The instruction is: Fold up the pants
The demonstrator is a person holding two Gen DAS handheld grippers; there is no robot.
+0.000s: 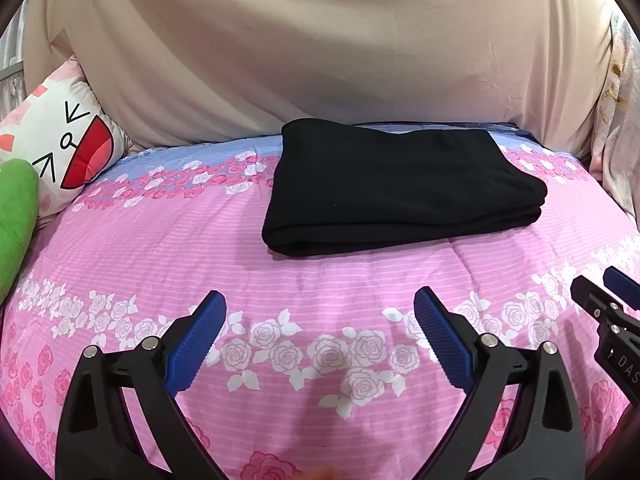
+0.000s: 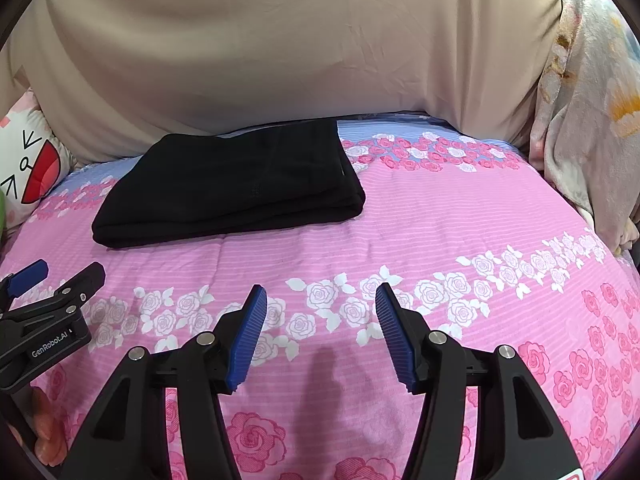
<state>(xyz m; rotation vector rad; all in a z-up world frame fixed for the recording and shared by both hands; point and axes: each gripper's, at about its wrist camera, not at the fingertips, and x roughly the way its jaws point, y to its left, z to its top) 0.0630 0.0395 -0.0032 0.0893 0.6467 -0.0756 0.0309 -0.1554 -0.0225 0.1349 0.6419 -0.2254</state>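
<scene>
Task looks done, or v. close: black pants (image 1: 400, 192) already folded into a compact stacked rectangle, several layers visible at the near edge, lying flat on the pink floral bedspread (image 1: 320, 280) toward the far side of the bed, just in front of the beige sheet (image 1: 320, 60) draped behind. Edges fairly even, no loose leg or waistband sticking out as far as visible. Nothing obvious left except maybe a final smoothing or squaring of the right-hand corner, where layers sit slightly staggered. Left gripper (image 1: 320, 316) spread wide, nothing between the blue pads, hovering above the bedspread well short of the pants. Right gripper (image 2: 320, 308) also parted and empty, gap narrower than the left's, likewise near side of the bed, apart from the garment. Neither touching cloth. Left wrist view: pants center-right, cartoon-face pillow (image 1: 60, 148) shown large at left w/ a green plush item (image 1: 16, 220) beside it, right gripper's tip poking in at the right edge. Right wrist view: pants upper left, pillow only a sliver, but pale floral blanket (image 2: 580, 120) bunched at right shown much more fully, plus left gripper's body w/ printed label at left edge and fingertips of the person's hand (image 2: 48, 428) below it, absent from the other view.
</scene>
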